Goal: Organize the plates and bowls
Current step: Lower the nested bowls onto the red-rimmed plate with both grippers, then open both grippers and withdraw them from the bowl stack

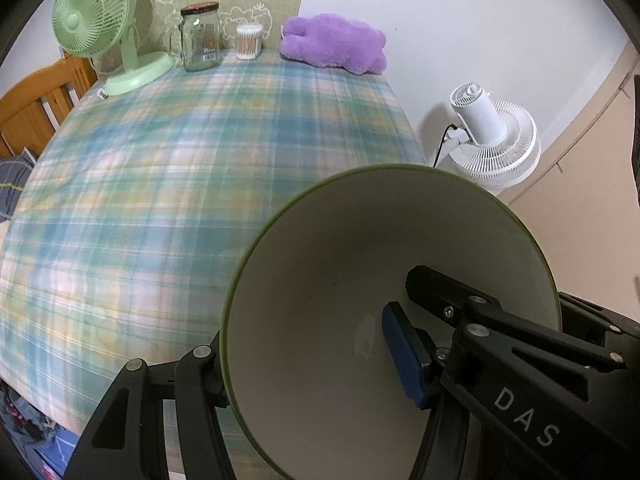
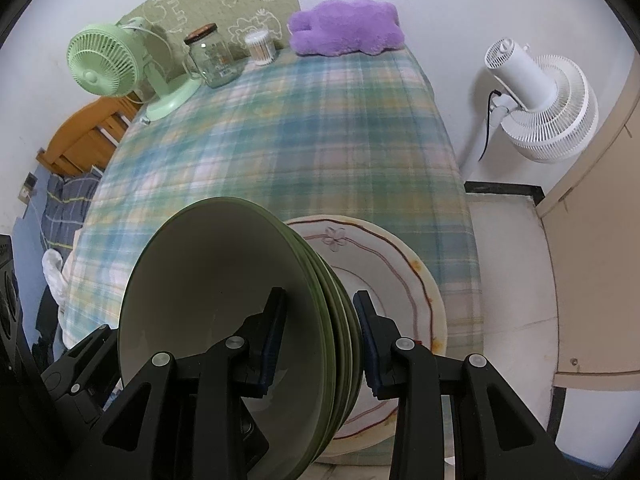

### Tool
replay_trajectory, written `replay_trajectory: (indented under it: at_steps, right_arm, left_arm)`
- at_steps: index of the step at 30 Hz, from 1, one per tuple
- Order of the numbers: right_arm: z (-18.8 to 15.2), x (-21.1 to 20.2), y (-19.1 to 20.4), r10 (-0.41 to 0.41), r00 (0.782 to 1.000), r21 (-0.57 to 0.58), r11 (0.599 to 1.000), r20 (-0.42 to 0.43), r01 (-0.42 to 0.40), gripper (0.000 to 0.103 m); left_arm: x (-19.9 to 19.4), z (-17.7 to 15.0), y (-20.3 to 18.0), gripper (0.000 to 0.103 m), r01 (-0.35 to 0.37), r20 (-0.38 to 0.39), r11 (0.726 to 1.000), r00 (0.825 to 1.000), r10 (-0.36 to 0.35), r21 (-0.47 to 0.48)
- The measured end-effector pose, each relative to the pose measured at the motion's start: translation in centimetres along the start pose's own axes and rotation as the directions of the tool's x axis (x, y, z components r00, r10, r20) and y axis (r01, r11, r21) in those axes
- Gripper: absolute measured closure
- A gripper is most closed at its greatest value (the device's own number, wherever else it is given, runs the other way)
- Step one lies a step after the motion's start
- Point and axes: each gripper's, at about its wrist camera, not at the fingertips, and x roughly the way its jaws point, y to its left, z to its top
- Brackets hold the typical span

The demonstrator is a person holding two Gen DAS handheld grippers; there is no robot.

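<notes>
Bowls in both my grippers, low in each frame over the plaid tablecloth (image 2: 320,128).

My left gripper (image 1: 308,364) pinches one green-rimmed bowl (image 1: 320,264); my right gripper (image 2: 320,340) clamps a stack of green bowls (image 2: 224,264), beside a flowered plate (image 2: 400,264) at lower right.

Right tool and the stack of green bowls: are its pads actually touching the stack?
Touching. In the right wrist view the right tool straddles the stack of green bowls: one pad lies against the top bowl's inner wall, the other against the stack's outside.
</notes>
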Motion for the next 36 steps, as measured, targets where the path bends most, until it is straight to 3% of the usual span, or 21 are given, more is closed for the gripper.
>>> replay_trajectory:
  at_steps: [10,15,27,30,32,36]
  right_arm:
    - [0.0,2.1,-1.2,-0.021,0.998,-0.003,1.000,-0.063,0.021,0.065]
    - [0.4,2.4,-1.4,-0.037,0.998,-0.007,0.999,-0.060,0.037,0.065]
    - [0.1,3.0,-2.9,0.021,0.999,0.048,0.999,-0.031,-0.019,0.059]
    - [-0.1,3.0,-3.1,0.040,0.999,0.051,0.998,-0.006,-0.040,0.059]
    - [-0.3,3.1,-3.5,0.069,0.998,0.067,0.995,0.002,-0.069,0.059]
    - [-0.5,3.0,-4.1,0.063,0.998,0.078,0.995,0.014,-0.064,0.047]
  left_arm:
    - [2.3,-0.3,-0.3,0.041,0.013,-0.064,0.999,0.998,-0.016,-0.033]
    - [2.7,0.0,-0.6,0.041,0.009,-0.051,1.000,0.999,-0.011,-0.026]
    - [2.7,0.3,-2.0,0.044,-0.070,-0.031,0.996,0.997,0.071,0.057]
    - [2.6,0.2,-2.3,0.041,-0.101,-0.013,0.993,0.995,0.102,0.067]
    - [2.6,0.0,-2.4,0.033,-0.126,0.000,0.990,0.992,0.126,0.071]
    - [2.6,-0.1,-1.9,0.022,-0.155,0.003,0.987,0.988,0.155,0.052]
